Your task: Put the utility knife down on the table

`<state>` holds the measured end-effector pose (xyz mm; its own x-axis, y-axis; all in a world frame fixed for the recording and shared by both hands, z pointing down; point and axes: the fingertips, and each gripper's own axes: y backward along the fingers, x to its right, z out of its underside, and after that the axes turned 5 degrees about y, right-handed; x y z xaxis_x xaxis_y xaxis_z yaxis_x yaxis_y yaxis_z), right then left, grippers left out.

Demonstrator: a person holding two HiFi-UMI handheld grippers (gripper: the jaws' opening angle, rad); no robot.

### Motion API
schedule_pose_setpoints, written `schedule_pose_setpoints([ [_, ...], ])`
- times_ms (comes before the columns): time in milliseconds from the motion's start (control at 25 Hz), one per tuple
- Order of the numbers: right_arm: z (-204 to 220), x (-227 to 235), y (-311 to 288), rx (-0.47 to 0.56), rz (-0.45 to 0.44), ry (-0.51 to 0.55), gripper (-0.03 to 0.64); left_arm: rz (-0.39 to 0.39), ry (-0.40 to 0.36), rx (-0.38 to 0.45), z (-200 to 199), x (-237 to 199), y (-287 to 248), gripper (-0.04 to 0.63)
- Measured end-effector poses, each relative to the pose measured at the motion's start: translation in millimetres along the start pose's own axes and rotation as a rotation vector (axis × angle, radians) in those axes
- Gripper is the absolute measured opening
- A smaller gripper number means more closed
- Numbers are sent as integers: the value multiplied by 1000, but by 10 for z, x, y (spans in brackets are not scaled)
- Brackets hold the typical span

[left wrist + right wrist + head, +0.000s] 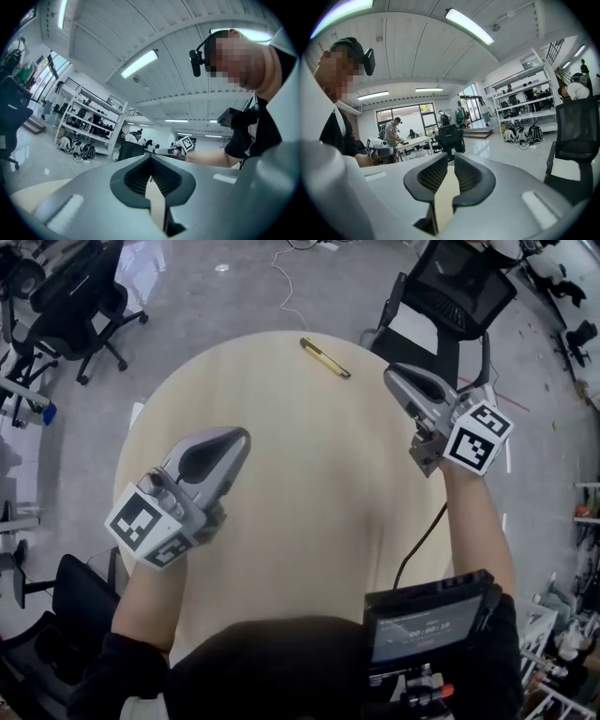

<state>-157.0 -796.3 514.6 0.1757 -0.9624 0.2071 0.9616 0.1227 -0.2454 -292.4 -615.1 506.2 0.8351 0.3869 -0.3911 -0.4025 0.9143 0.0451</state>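
The utility knife (325, 358), yellow and black, lies flat near the far edge of the round wooden table (309, 484), with nothing touching it. My left gripper (242, 435) is held over the left half of the table, its tips meeting and nothing between them (150, 157). My right gripper (392, 373) is raised at the table's right rim, to the right of the knife and a little nearer to me. Its jaws stand a narrow slit apart and are empty (451, 157). Each gripper view shows the other gripper held level across from it, the right gripper (171, 150) and the left gripper (379, 151).
A black office chair (450, 296) stands just beyond the table at the far right, and more chairs (75, 306) stand on the floor at the left. A white cable (286, 287) trails on the grey floor behind the table. A small screen (427, 624) hangs at the person's chest.
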Motion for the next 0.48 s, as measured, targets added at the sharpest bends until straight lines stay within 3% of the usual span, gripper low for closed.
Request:
schedule_pose_setpoints([
  [240, 50, -727, 561, 36, -25, -75, 15, 95, -5, -36, -100, 779, 148, -2],
  [480, 100, -1503, 1052, 90, -25, -152, 15, 119, -36, -13, -451, 1327, 662, -2],
])
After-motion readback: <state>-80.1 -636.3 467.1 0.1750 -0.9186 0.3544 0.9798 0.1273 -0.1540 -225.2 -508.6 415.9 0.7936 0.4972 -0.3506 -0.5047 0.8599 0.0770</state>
